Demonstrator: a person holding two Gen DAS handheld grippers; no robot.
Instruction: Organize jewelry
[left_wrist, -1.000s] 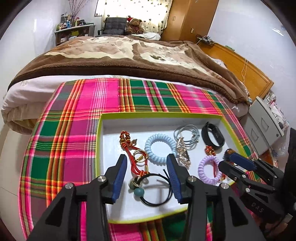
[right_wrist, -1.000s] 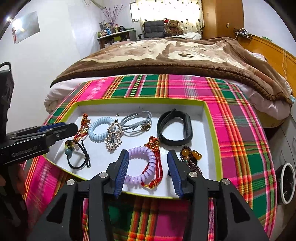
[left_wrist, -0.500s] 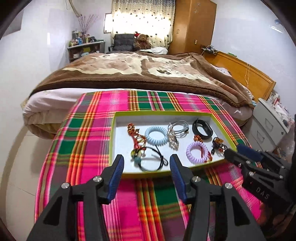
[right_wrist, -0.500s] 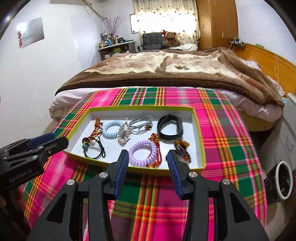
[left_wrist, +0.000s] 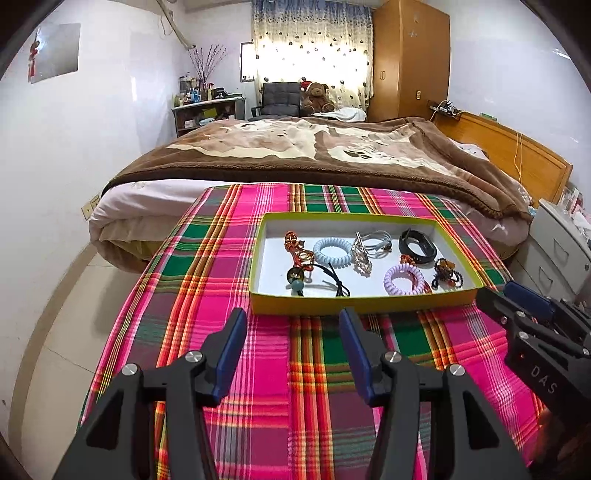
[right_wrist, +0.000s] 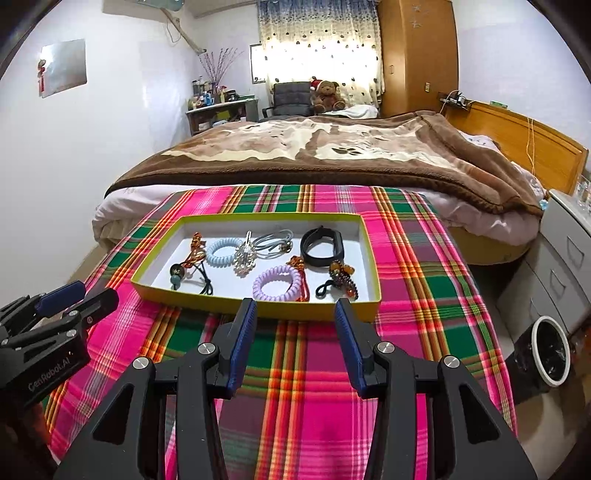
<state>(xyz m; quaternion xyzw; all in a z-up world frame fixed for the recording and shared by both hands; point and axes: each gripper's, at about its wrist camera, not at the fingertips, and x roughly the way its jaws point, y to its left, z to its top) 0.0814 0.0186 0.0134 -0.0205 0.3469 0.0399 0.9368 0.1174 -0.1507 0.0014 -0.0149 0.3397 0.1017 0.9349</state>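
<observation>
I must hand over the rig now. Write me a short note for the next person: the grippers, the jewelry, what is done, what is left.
Left gripper: open, empty, over the plaid cloth in front of the tray.
Right gripper: open, empty, at the tray's near rim.
Jewelry: all visible pieces lie in the tray, among them the blue coil tie, purple coil tie, black band, black cord with beads and crystal clip.
Done: nothing lies loose on the cloth.
Left: probably nothing; some pieces overlap and could be spread apart.
</observation>
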